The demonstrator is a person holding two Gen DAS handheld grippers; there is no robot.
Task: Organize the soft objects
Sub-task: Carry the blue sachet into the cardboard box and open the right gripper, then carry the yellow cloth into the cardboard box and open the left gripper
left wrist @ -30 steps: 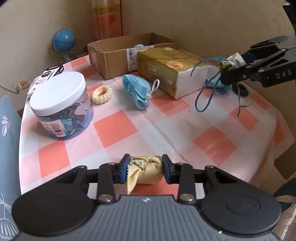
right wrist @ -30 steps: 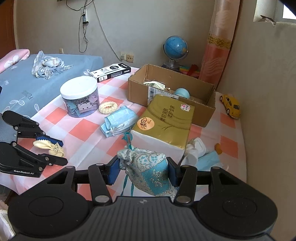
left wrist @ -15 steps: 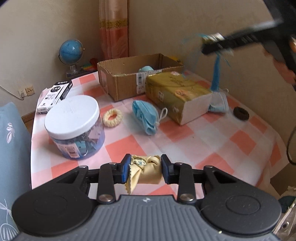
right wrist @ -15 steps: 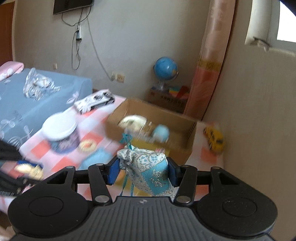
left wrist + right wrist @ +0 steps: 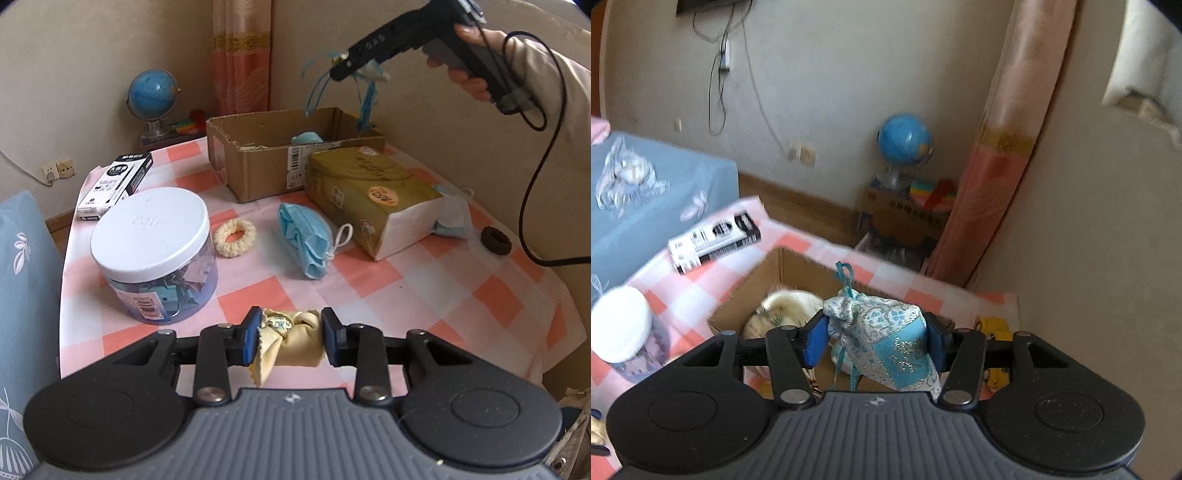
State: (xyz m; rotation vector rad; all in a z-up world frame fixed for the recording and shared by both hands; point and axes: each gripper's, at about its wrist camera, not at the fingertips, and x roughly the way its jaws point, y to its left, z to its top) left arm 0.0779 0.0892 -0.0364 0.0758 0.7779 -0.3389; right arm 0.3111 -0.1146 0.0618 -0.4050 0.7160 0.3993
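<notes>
My left gripper (image 5: 290, 338) is shut on a small yellow cloth bundle (image 5: 299, 347), held low over the checked tablecloth (image 5: 406, 280). My right gripper (image 5: 875, 339) hangs above the open cardboard box (image 5: 798, 269) with a blue and silver drawstring pouch (image 5: 886, 332) between its pads; its jaws are opening, and the pads still touch the pouch. From the left wrist view the right gripper (image 5: 354, 64) is high over the box (image 5: 258, 162), with blue ribbons dangling into it. A blue face mask (image 5: 304, 232) and a cream scrunchie (image 5: 234, 236) lie on the cloth.
A gold tissue pack (image 5: 369, 188) lies in front of the box, with another mask (image 5: 448, 221) and a dark scrunchie (image 5: 496, 240) to its right. A white-lidded jar (image 5: 155, 251), a black pen box (image 5: 118, 181) and a globe (image 5: 153, 92) stand left. A cable hangs from the person's hand.
The right gripper has carried the pouch up and away from the tissue pack to above the cardboard box. The left gripper has stayed low, still holding the yellow bundle.
</notes>
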